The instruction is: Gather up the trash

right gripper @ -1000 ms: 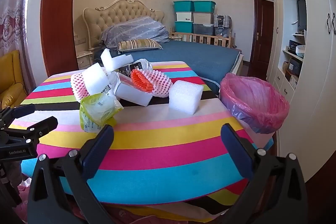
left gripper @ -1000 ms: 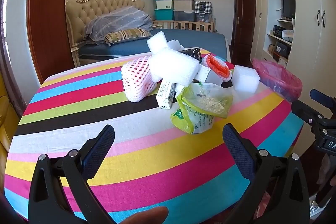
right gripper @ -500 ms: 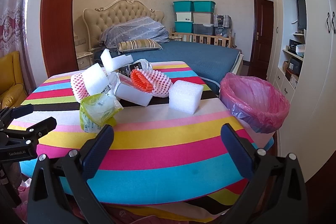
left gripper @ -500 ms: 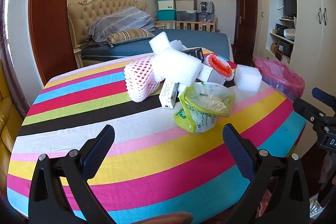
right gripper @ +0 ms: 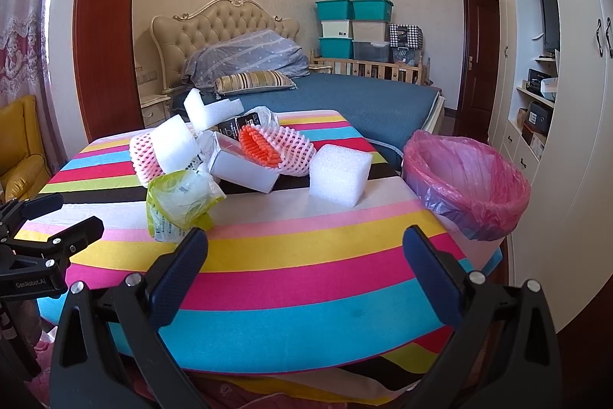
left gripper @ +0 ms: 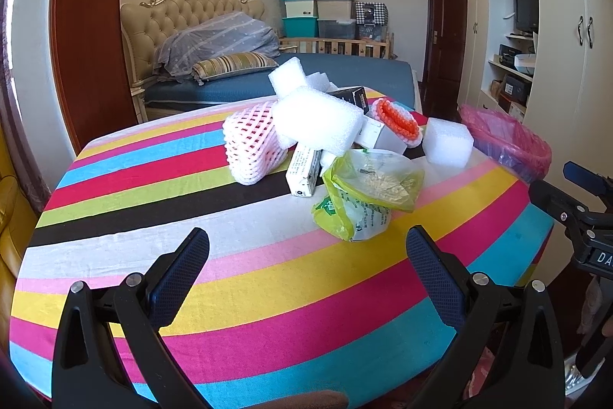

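**Both hand-held grippers wide apart, trash pile untouched**

Left hand-held gripper (left gripper: 306, 255) hovered over the near edge of the striped worktop (left gripper: 191, 278), fingers spread wide, nothing btwn them. Right hand-held gripper (right gripper: 304, 252) was likewise spread wide & empty, low at the worktop's near edge.

Trash sat heaped mid-worktop: a green-yellow plastic bag (left gripper: 364, 194) nearest the left gripper, a small carton (left gripper: 302, 171) just behind it, pink foam net (left gripper: 253, 148) to the left w/ a big white foam block (left gripper: 318, 123) lying across the top. Behind that, a white box (right gripper: 245, 167) carried a pink-and-orange foam net (right gripper: 276, 150). A single white foam cube (right gripper: 339, 175) stood apart on the right, near the bin w/ pink liner (right gripper: 465, 186) at the worktop's right edge.
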The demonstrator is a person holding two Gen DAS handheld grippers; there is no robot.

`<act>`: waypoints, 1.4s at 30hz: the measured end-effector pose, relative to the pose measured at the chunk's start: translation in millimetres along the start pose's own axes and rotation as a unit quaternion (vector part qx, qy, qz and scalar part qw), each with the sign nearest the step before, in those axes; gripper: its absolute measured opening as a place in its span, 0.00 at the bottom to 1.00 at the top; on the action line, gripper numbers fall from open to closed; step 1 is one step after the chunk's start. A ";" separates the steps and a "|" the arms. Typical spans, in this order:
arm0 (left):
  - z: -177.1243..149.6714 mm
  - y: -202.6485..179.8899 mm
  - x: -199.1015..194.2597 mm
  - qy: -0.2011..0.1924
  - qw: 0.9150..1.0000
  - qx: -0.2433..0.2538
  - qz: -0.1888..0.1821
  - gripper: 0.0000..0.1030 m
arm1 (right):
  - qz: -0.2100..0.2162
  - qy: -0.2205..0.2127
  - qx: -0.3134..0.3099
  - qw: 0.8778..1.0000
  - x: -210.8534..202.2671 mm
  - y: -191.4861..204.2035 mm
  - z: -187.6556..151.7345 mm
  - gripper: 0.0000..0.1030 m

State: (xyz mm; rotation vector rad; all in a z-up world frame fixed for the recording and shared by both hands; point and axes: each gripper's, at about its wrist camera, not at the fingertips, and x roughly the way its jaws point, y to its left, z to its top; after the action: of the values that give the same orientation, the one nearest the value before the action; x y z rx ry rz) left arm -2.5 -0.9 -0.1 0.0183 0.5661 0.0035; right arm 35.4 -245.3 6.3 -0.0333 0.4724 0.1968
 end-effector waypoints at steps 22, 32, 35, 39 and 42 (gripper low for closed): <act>-4.2 7.1 -6.2 -0.006 1.000 -0.016 0.010 0.93 | -0.002 -0.001 0.001 1.000 1.8 1.8 0.7 0.96; -3.9 4.6 -2.2 0.003 1.000 -0.010 -0.007 0.93 | -0.012 -0.004 -0.007 1.000 4.7 -0.1 2.6 0.96; -2.8 1.2 1.8 0.010 1.000 -0.001 -0.012 0.93 | -0.018 -0.006 -0.011 1.000 11.7 -2.6 6.4 0.96; -0.3 -2.2 12.4 0.026 0.999 0.017 -0.014 0.93 | -0.024 -0.001 -0.011 1.000 28.2 -8.5 11.0 0.96; -0.4 -0.1 24.1 0.046 0.999 0.020 -0.021 0.93 | -0.023 0.010 -0.010 1.000 45.9 -12.0 14.9 0.96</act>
State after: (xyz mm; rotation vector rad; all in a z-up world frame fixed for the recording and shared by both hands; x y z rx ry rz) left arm 17.7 -0.8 -13.4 0.0450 0.6576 -0.0470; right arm 84.5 -247.6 -1.5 -0.0667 0.4897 0.1563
